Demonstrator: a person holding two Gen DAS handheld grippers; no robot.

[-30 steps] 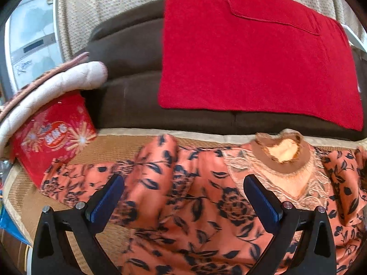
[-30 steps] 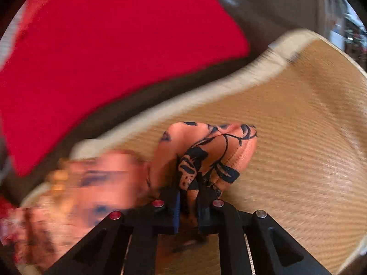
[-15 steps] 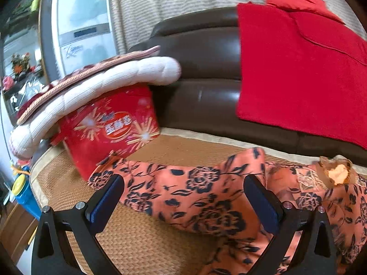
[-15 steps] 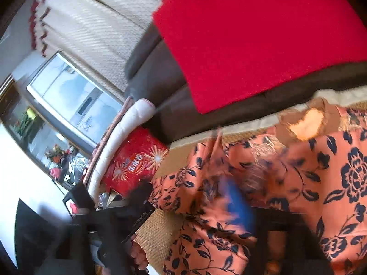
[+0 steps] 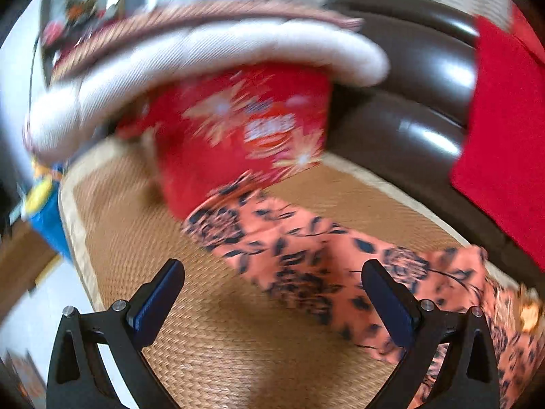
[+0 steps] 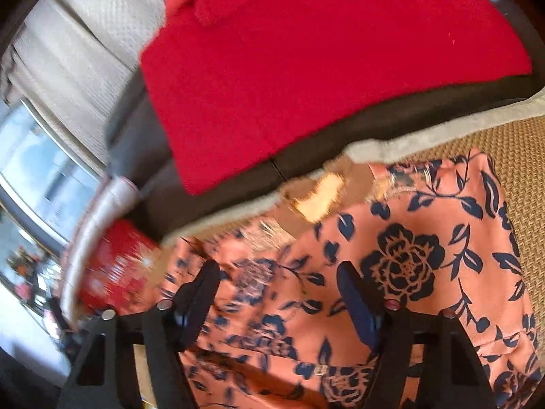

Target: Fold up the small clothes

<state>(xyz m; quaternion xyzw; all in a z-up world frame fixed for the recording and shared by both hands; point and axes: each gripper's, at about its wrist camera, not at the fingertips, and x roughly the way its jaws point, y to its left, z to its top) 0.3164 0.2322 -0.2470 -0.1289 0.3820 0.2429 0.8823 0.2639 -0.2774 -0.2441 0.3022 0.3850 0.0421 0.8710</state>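
Note:
An orange top with a dark blue flower print [image 6: 402, 272] lies spread on a woven straw mat [image 5: 211, 334]. Its brown collar [image 6: 320, 194] lies near the mat's back edge. One long sleeve [image 5: 289, 255] stretches left toward a red box. My left gripper [image 5: 272, 293] is open and empty above the mat, with the sleeve between and beyond its fingers. My right gripper [image 6: 279, 289] is open and empty just above the top's chest, where the right sleeve is folded over the body.
A red printed box [image 5: 245, 143] stands at the mat's left back, under a white rolled cushion [image 5: 204, 58]. A dark brown sofa [image 5: 408, 102] with a red blanket [image 6: 323, 61] runs behind the mat. A blue container [image 5: 47, 211] sits off the mat's left edge.
My right gripper let go of the right sleeve, which now lies folded over the body, and opened. My left gripper swung left along the other sleeve toward the red box.

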